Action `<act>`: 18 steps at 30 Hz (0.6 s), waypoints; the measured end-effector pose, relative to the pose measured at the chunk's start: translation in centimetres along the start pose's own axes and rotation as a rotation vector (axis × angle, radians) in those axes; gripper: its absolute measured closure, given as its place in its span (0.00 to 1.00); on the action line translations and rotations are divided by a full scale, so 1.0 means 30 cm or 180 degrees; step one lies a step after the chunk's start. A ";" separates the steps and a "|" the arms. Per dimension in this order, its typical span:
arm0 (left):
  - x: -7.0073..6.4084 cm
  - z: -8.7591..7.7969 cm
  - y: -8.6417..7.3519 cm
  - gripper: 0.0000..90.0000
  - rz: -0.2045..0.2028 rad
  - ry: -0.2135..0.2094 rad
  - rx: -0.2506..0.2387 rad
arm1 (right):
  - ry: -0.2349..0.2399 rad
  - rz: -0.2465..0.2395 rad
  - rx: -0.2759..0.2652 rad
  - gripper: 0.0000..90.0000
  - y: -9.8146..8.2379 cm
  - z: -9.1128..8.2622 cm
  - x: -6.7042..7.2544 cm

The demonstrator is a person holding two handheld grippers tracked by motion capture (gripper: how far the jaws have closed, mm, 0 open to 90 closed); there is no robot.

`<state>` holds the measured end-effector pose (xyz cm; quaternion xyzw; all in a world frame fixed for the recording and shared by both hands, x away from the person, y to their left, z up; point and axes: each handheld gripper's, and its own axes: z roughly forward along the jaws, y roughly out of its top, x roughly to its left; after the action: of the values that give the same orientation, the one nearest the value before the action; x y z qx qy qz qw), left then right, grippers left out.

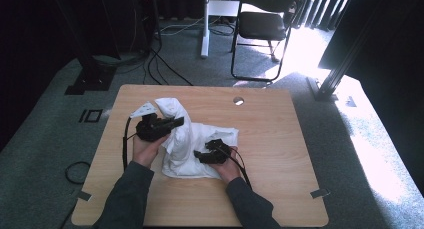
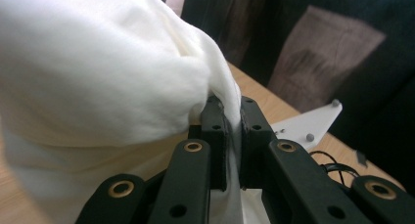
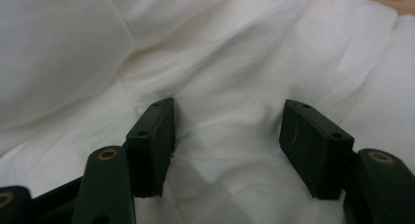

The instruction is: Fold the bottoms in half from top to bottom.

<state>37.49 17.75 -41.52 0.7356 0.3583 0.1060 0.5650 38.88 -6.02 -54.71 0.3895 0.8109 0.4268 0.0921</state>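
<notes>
Left hand-held gripper raised off the bench, clamped on a fold of white cloth lifted above it. Right hand-held gripper low, wide apart, pads astride cloth beneath, gripping nothing. Cloth's underside hidden.

I saw a plain white cloth, creamy in its folds, on my light wood-grain table. Both grippers, left and right, were black with brass-coloured rivets. My sleeves looked dark grey, the carpet grey-green.
</notes>
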 end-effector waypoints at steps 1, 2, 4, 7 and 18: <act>-0.005 0.008 -0.003 0.95 0.0009 -0.0014 0.0019 | 0.0005 -0.0033 0.0009 0.41 0.008 -0.007 0.007; -0.011 0.019 -0.009 0.95 0.0027 -0.0029 0.0046 | -0.0051 -0.0097 -0.0099 0.40 0.017 -0.060 0.008; -0.019 0.026 -0.011 0.95 0.0049 -0.0043 0.0067 | -0.0200 -0.0133 -0.0215 0.40 0.006 -0.140 -0.019; -0.027 0.033 -0.010 0.95 0.0064 -0.0053 0.0084 | -0.0466 -0.0131 -0.0225 0.41 -0.032 -0.208 -0.075; -0.114 0.193 -0.022 0.95 0.0128 -0.0281 0.0314 | -0.0488 0.0040 0.0098 0.42 -0.115 -0.140 -0.159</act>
<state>38.00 11.23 -43.21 0.7736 0.3230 0.0671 0.5411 38.18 -13.16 -55.62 0.4275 0.8055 0.3838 0.1452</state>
